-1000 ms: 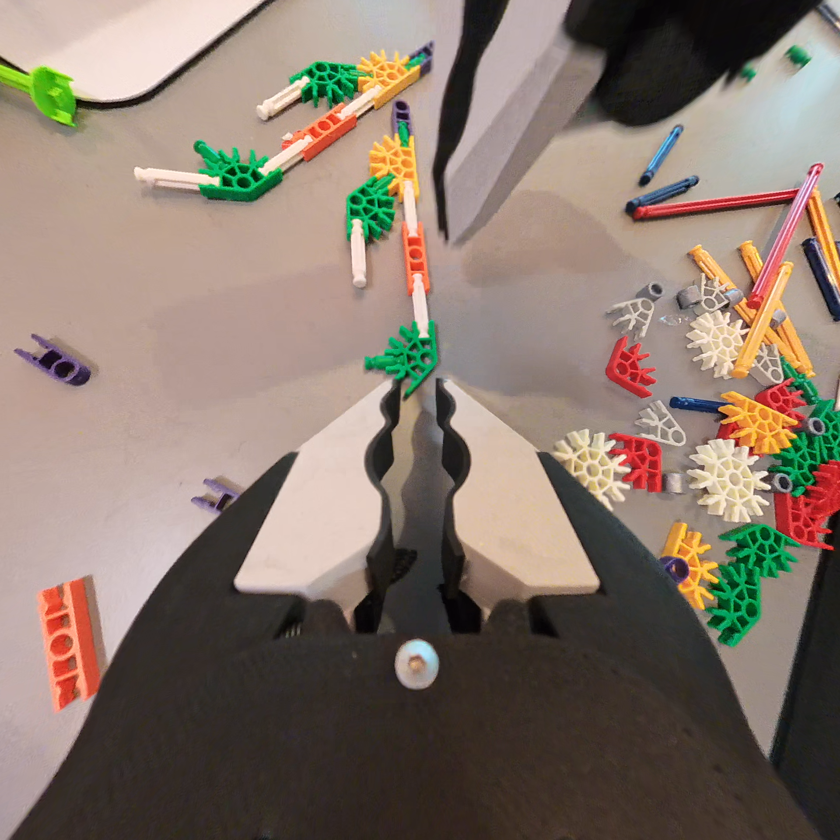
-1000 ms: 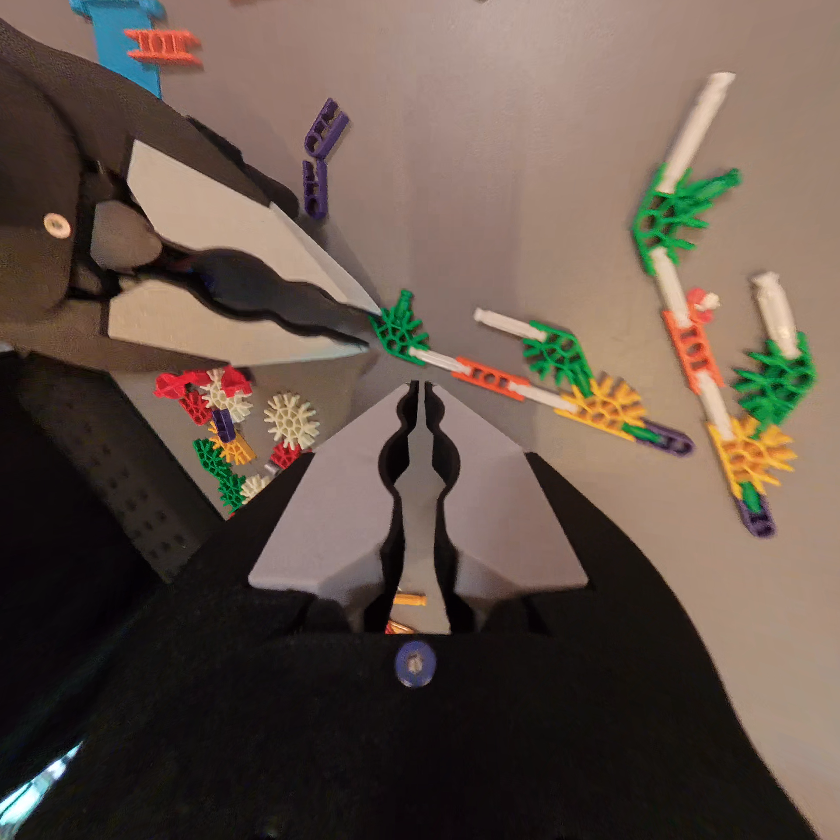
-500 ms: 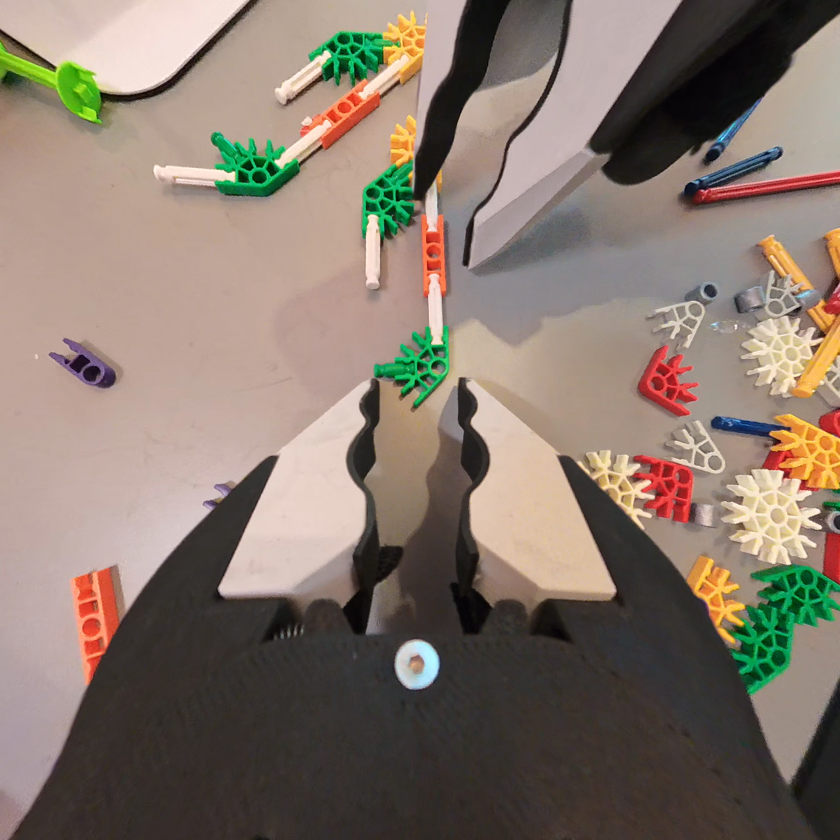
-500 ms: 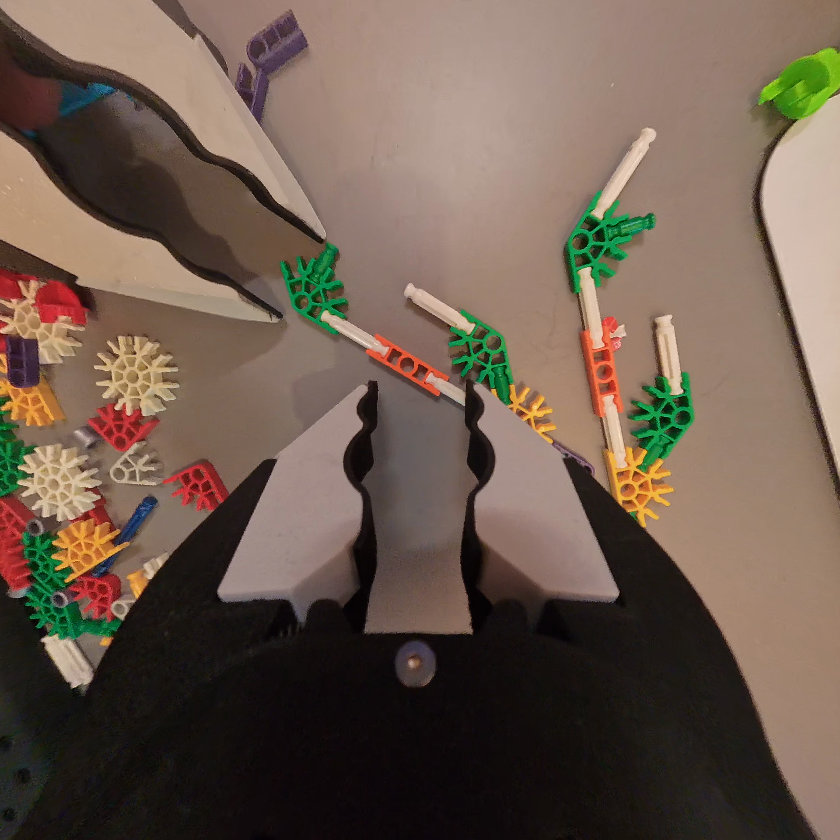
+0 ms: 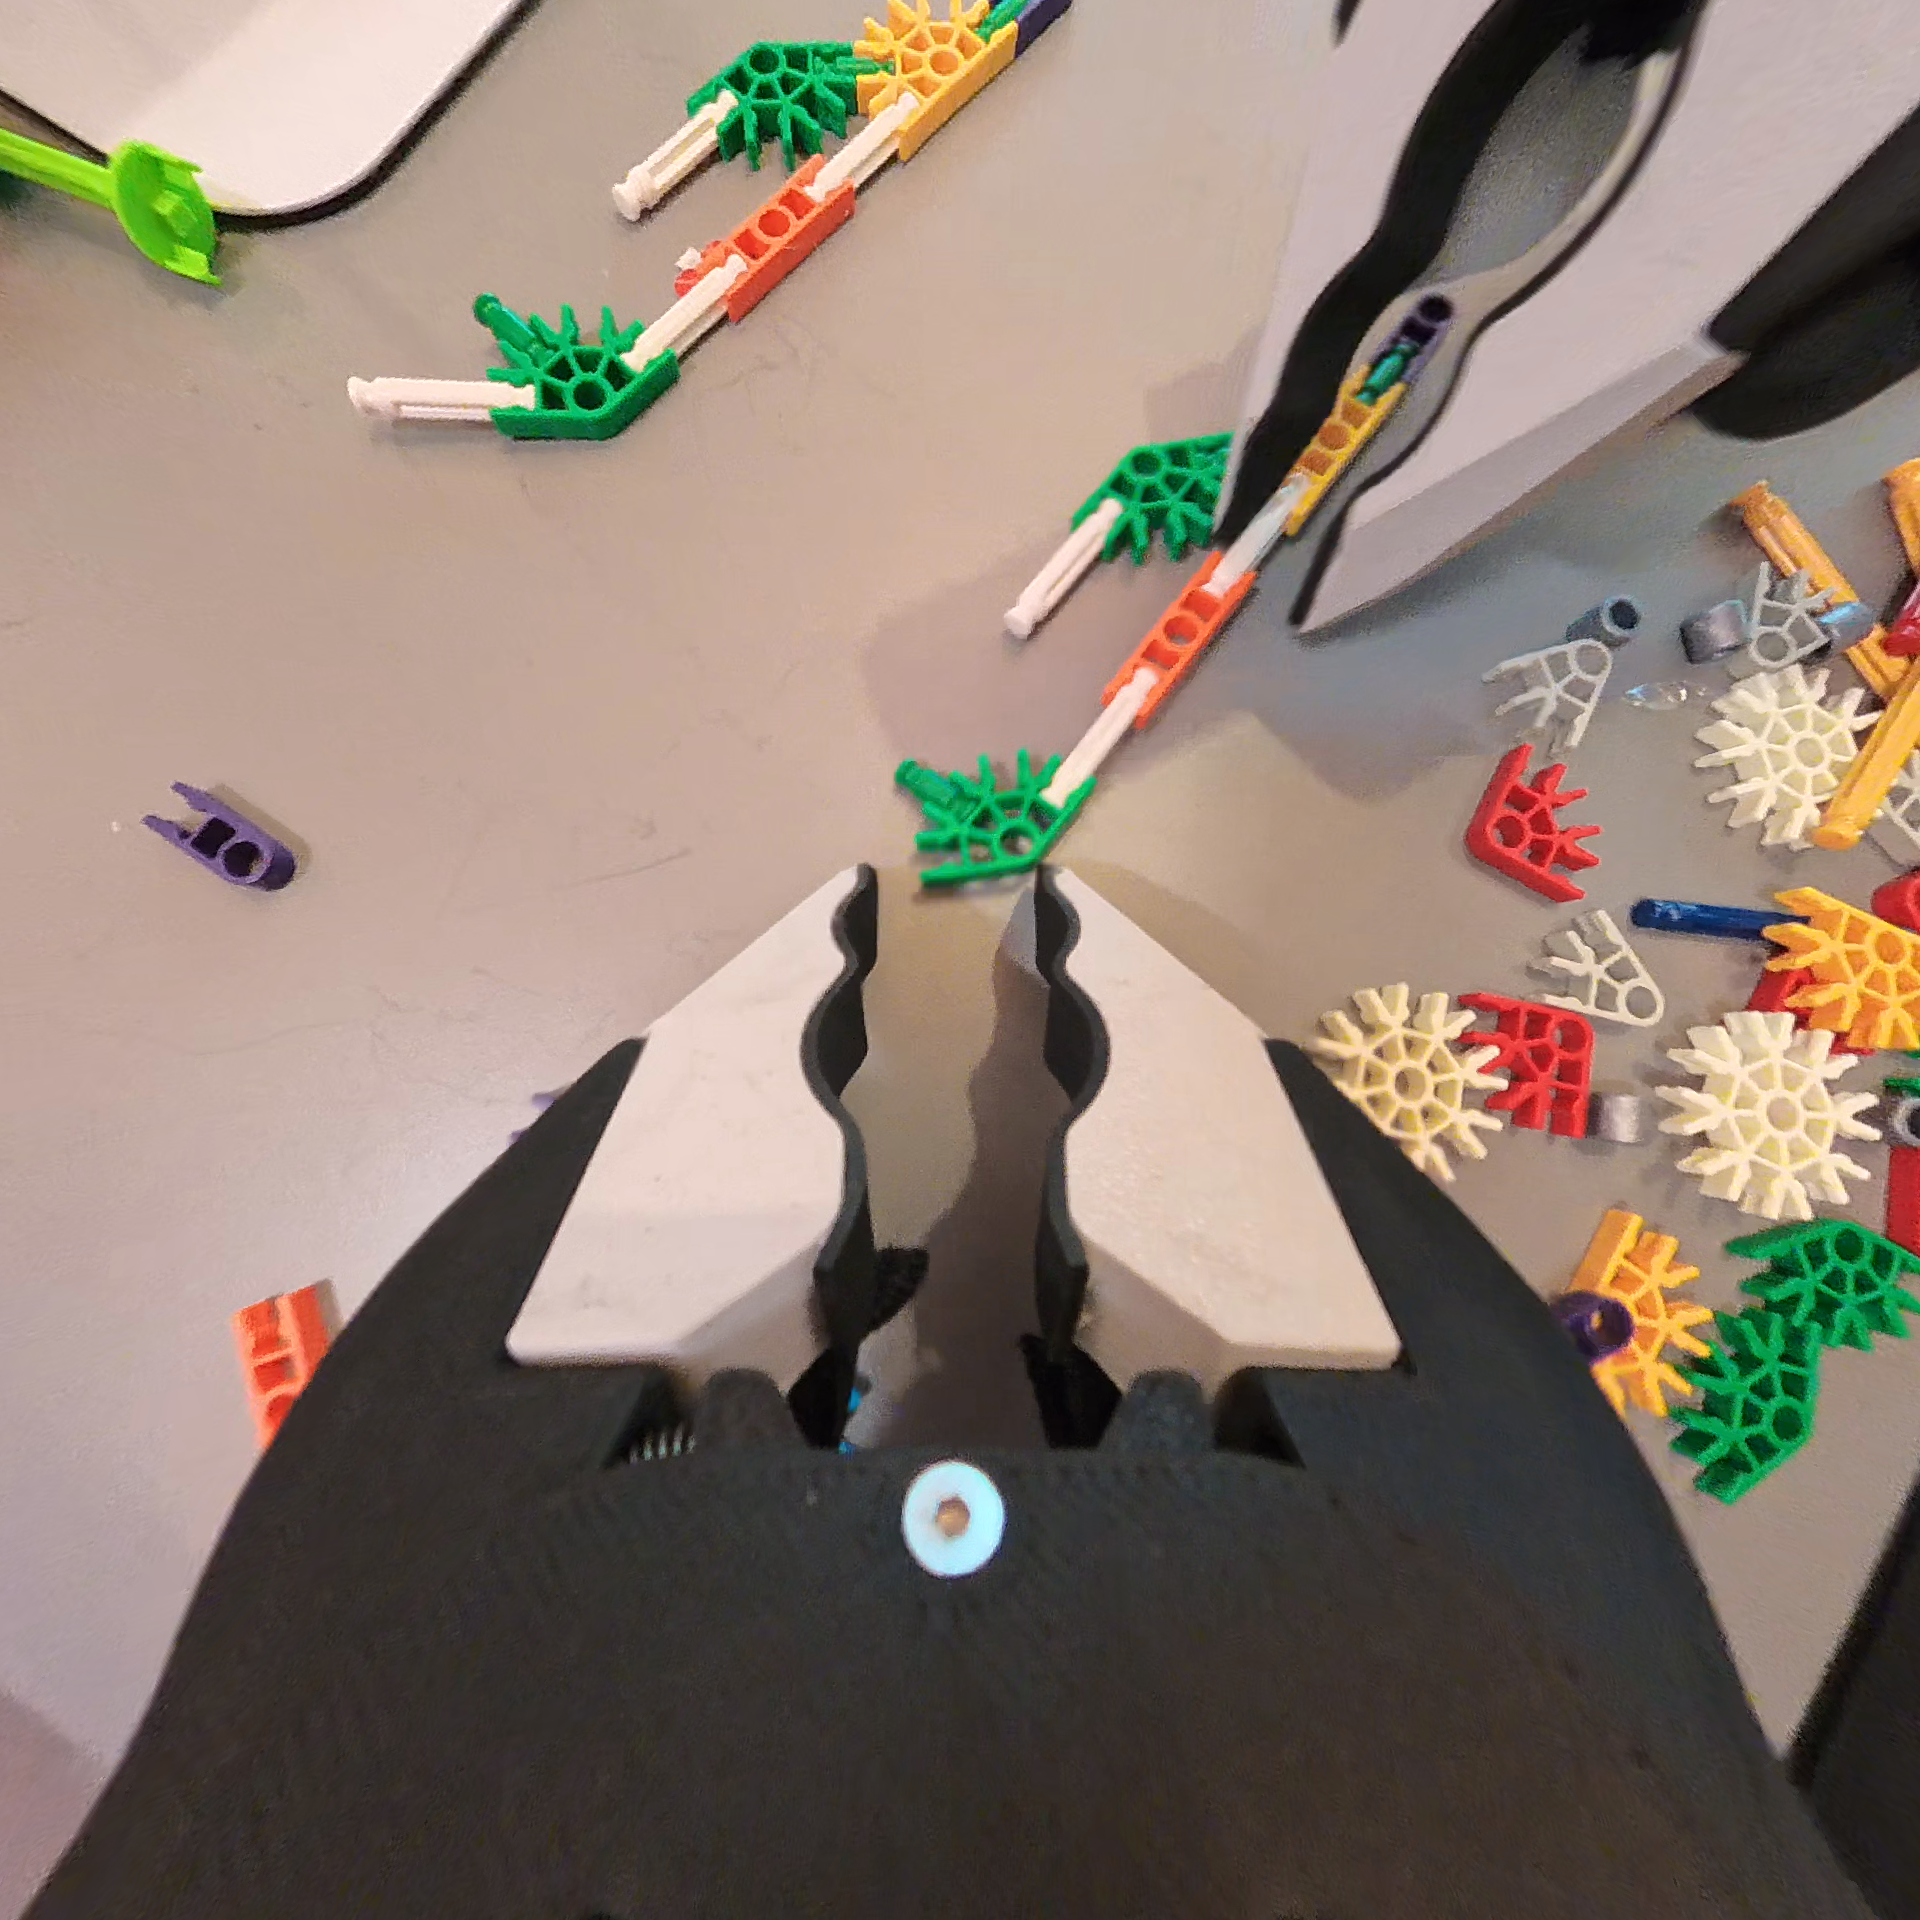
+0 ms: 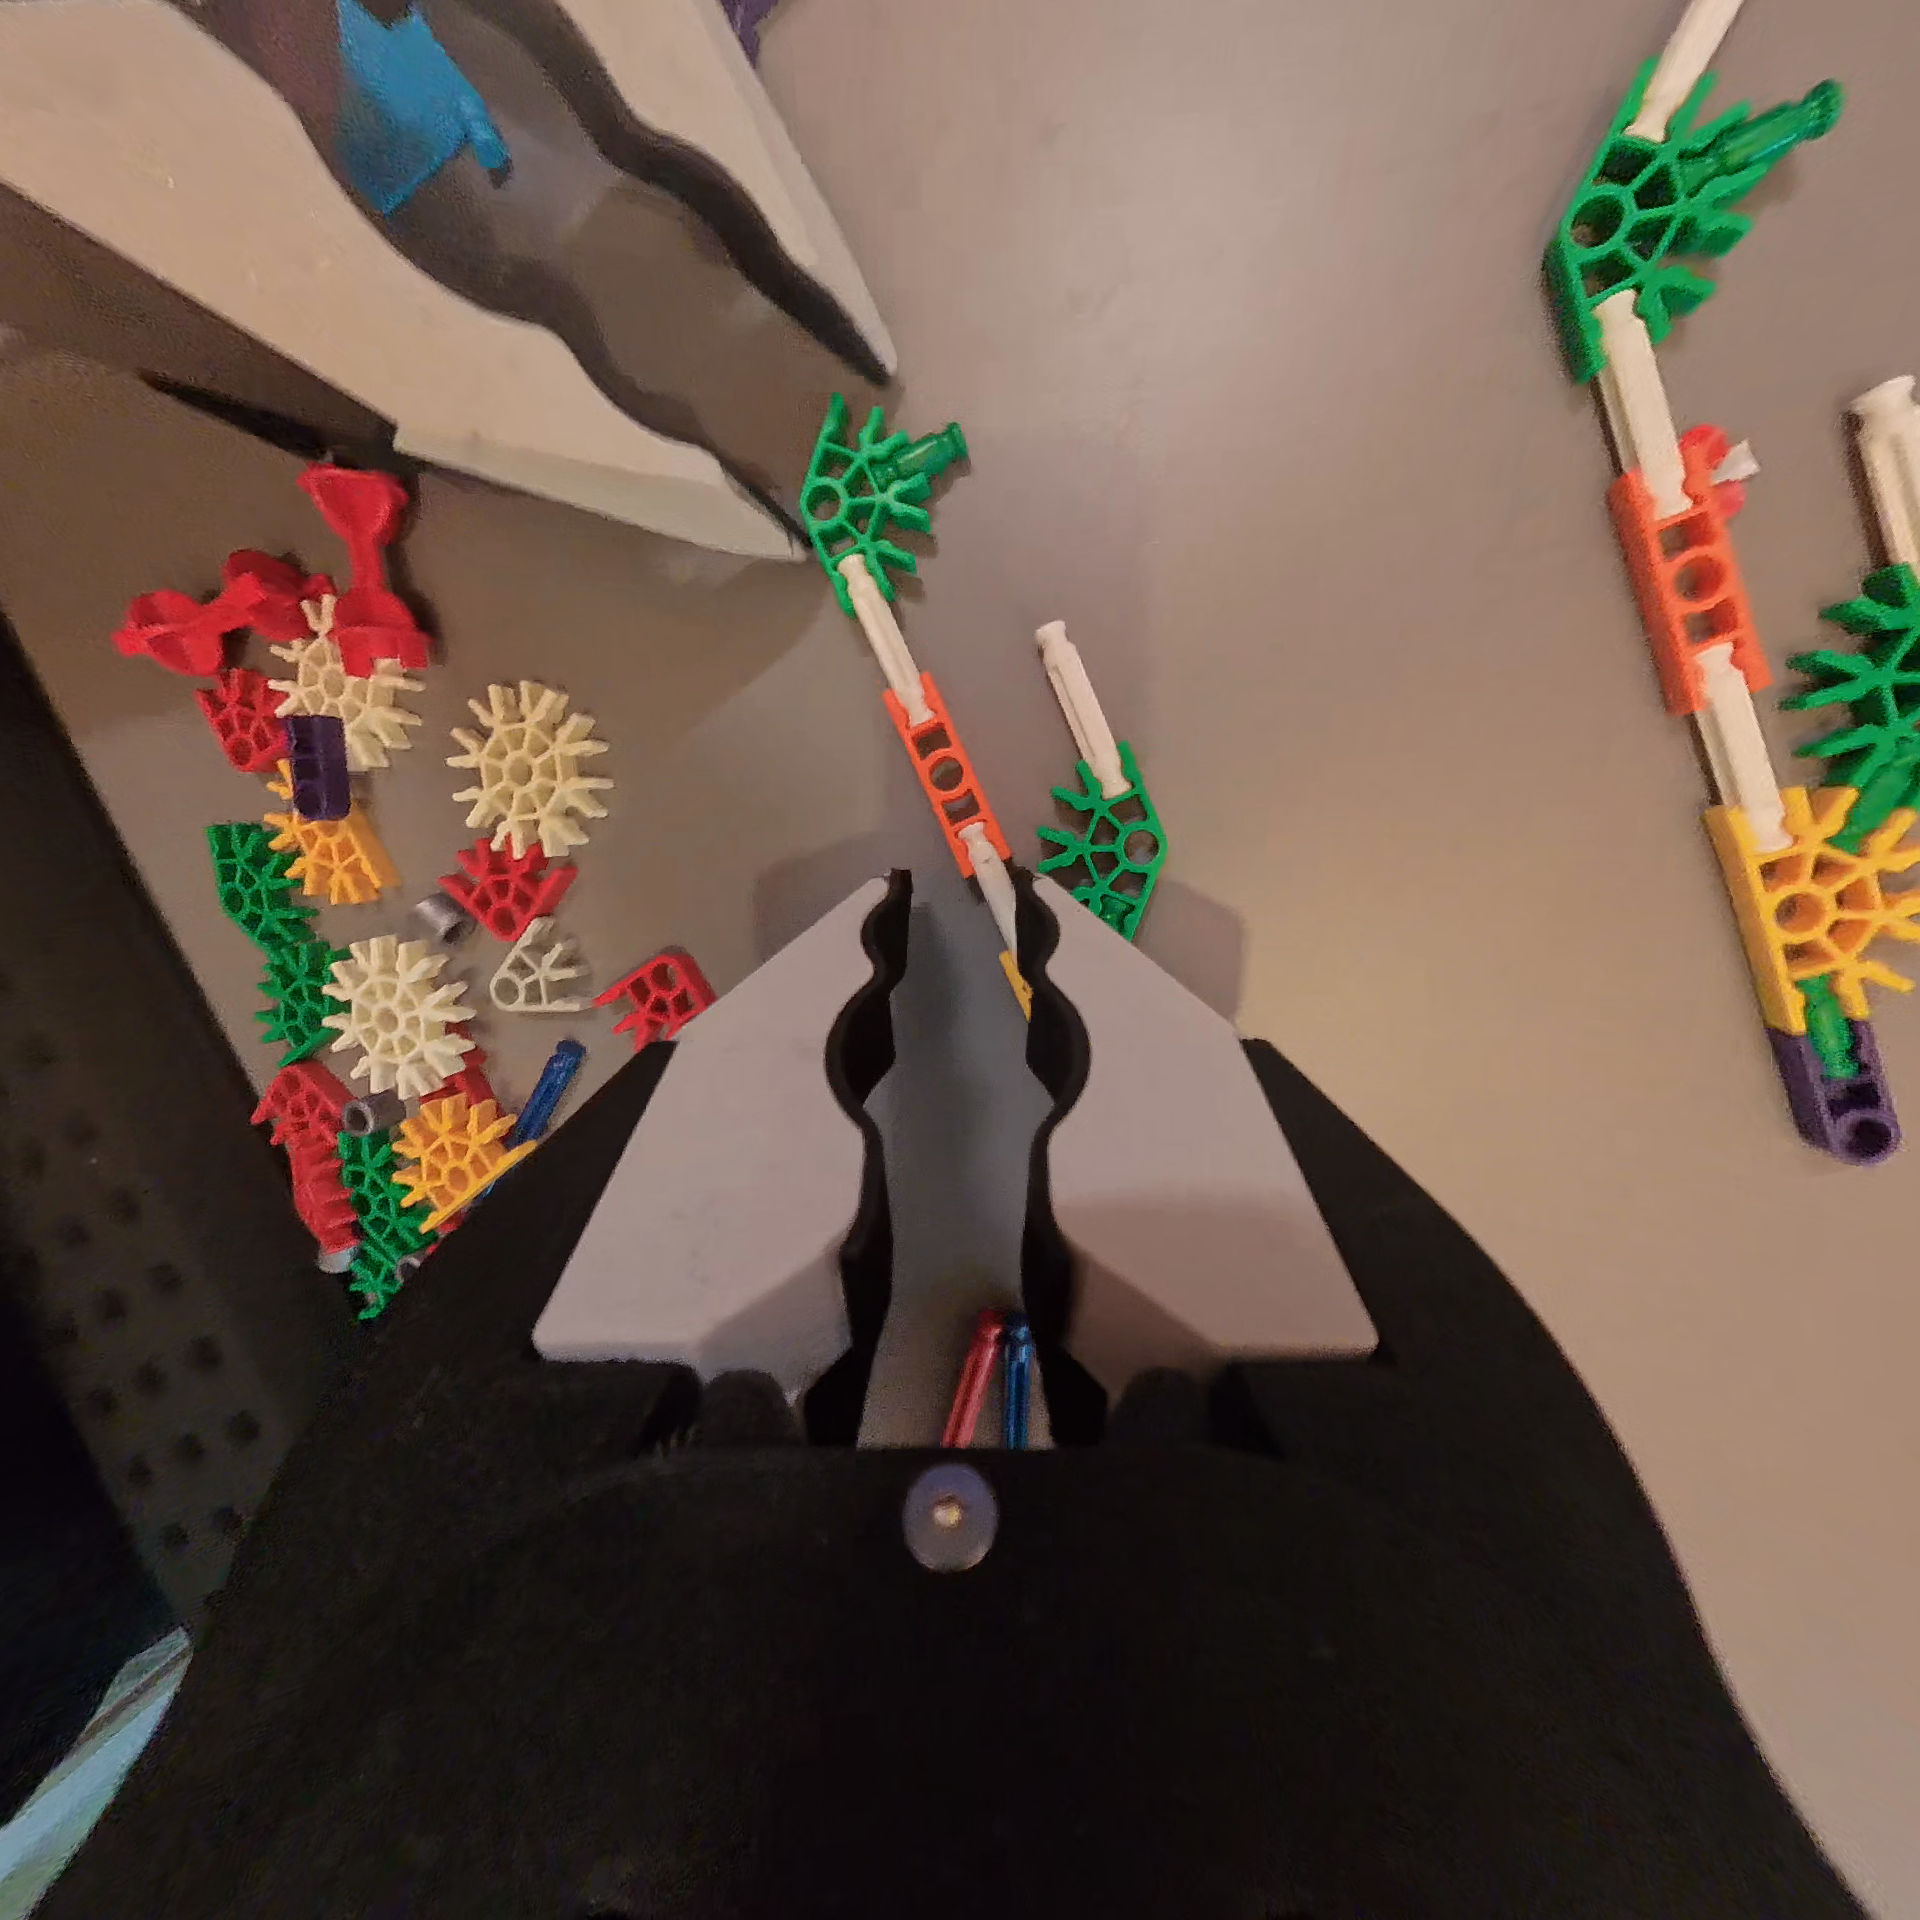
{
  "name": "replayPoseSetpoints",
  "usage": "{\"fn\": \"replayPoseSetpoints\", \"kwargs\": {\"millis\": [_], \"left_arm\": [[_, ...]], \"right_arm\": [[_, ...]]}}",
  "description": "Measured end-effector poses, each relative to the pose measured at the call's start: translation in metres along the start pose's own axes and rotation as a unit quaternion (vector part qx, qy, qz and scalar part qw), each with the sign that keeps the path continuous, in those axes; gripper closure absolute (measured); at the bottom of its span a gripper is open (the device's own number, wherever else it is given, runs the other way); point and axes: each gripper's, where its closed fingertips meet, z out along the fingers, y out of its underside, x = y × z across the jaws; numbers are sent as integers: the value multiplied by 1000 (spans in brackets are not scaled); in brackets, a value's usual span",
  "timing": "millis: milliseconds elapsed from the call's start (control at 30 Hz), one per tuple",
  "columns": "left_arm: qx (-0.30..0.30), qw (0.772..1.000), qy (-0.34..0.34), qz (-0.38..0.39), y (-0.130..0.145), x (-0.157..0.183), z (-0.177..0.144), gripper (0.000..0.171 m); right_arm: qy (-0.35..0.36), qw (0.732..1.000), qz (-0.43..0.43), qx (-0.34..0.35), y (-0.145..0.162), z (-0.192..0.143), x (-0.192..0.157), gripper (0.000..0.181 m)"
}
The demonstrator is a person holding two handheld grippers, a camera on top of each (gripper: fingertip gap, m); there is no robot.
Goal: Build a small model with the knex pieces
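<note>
On the grey tabletop [image 5: 499, 665], at the middle of the left wrist view, lies a chain of plastic construction-toy pieces, running from 6 o'clock toward 1 o'clock. It consists of a green fan-shaped connector [image 5: 992, 826], a white rod, an orange slotted connector [image 5: 1179, 634], another white rod, a yellow connector [image 5: 1340, 436] and a purple clip [image 5: 1418, 322]. A second green fan with its own white rod branches off at 10 o'clock of the orange piece.

The left gripper [image 5: 956, 894] hovers with its fingers spread. Its tips are just short of the green fan-shaped connector and nothing lies between them.

The right gripper [image 6: 961, 883] straddles the yellow end of the chain. Its fingers are also apart: the rod and yellow piece lie against one finger's inner edge, with bare table showing beside them, so there is no pinch.

Farther out, a similar assembled chain [image 5: 774, 223] lies at 11 o'clock. A heap of loose cream, red, yellow and green connectors [image 5: 1766, 1127] is at 3 o'clock. A lone purple clip [image 5: 223, 842] sits at 9 o'clock, and a lime-green piece [image 5: 161, 203] lies beside a white board [image 5: 291, 104] at 10 o'clock.
</note>
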Motion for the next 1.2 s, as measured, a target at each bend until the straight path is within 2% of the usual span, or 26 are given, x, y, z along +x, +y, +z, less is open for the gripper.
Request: {"fn": "replayPoseSetpoints", "kwargs": {"millis": [67,167,333,500,700,833,1000,1200], "left_arm": [[5,1000,4,-7,0,-1,-11,143],[16,1000,-7,-18,4,-9,-34,142],[-2,999,-19,-31,25,-14,-66,141],[-9,999,-16,-27,42,0,-81,141],[-3,1000,12,-24,47,29,-82,142],[-7,1000,16,-12,48,39,-78,142],[-2,1000,26,-7,45,50,-73,142],[-2,999,34,9,37,60,-65,141]], "right_arm": [[-1,1000,4,8,5,-11,-5,155],[-13,998,19,54,9,-36,-12,154],[-3,995,33,94,29,-74,-19,154],[20,998,16,53,77,-86,-31,157],[13,1000,17,23,112,-70,-60,163],[26,999,29,29,132,-75,-69,163],[43,998,23,-36,192,-83,-72,168],[53,995,-34,-82,234,-88,-80,169]]}}
